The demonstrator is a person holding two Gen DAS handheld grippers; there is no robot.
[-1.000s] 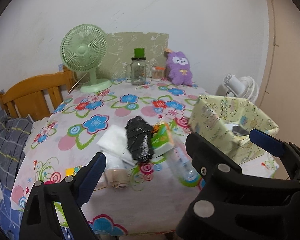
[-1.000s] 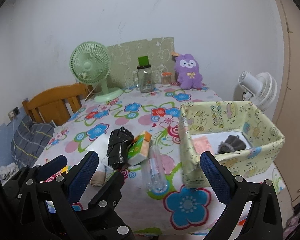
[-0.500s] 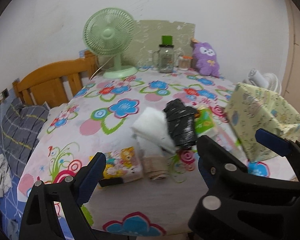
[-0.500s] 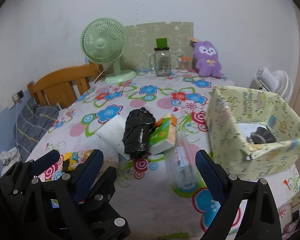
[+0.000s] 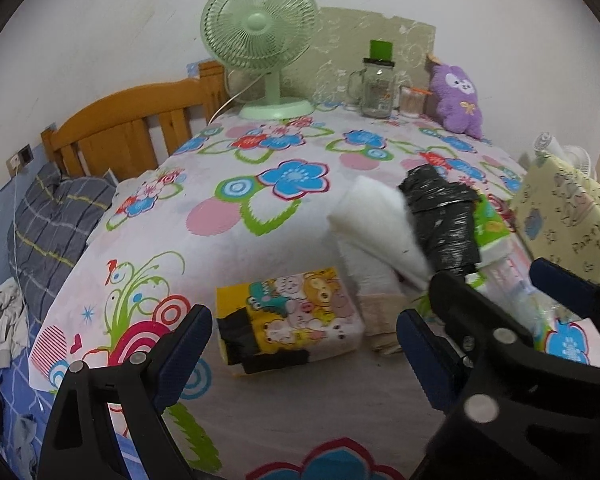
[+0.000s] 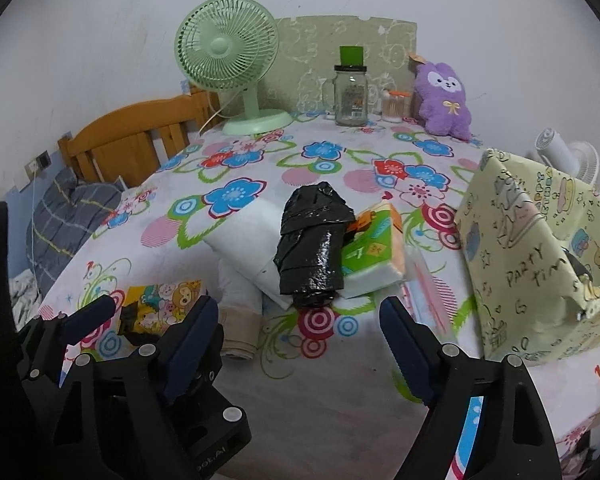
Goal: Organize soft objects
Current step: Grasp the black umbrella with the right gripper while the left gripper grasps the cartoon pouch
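Observation:
A soft pile lies mid-table: a black plastic-wrapped bundle (image 6: 316, 248) across a white folded cloth (image 6: 248, 232), a green-and-orange tissue pack (image 6: 372, 252) and a beige roll (image 6: 240, 328). A cartoon-printed tissue pack (image 5: 288, 316) lies near the front edge. My left gripper (image 5: 302, 354) hovers open just short of that pack, nothing between its pads. My right gripper (image 6: 300, 334) hangs before the black bundle; its jaws are closing with nothing between them. The pale yellow printed box (image 6: 532, 264) stands at the right, its inside mostly hidden.
A green fan (image 6: 232, 60), a glass jar (image 6: 350, 96) and a purple plush (image 6: 444, 96) line the far edge by the wall. A clear plastic package (image 6: 428, 292) lies beside the box. A wooden bedhead (image 5: 132, 132) and bedding are left of the table.
Both grippers sank and drifted toward the table's near left. The cartoon pack came into view ahead of the left gripper. The right gripper's fingers drew closer together.

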